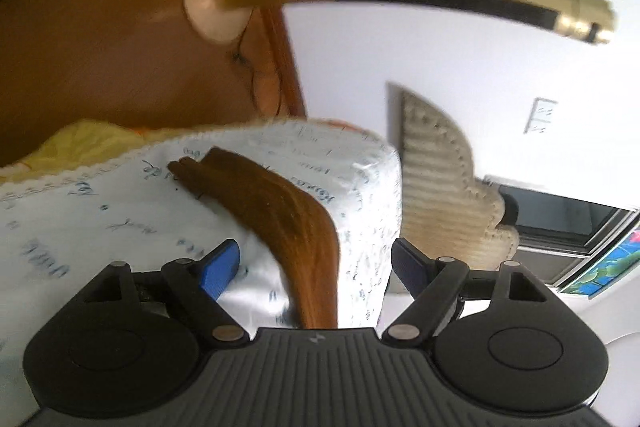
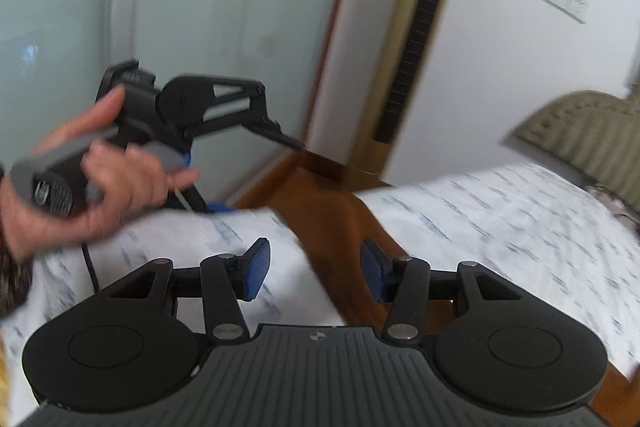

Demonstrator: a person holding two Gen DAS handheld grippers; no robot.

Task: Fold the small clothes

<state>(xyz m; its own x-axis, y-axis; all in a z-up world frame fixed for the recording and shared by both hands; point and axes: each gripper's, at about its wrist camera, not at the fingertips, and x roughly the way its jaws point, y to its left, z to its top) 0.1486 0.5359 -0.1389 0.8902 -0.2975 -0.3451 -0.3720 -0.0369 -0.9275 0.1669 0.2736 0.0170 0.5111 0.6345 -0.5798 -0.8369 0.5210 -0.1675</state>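
Surface: white printed sheet (image 2: 500,227) spread over a bed.
Garment: brown cloth (image 1: 288,227) laid across it.
Left gripper (image 1: 314,263): jaws parted, nothing held.
Right gripper (image 2: 314,271): half parted, empty.

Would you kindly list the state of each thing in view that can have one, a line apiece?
left gripper: open, nothing between its pads.
right gripper: open, nothing gripped.
brown garment: lying in a long narrow strip on the printed cloth.
white printed cloth: spread over the bed, draping at the edge.
gold tower fan: standing upright by the wall.
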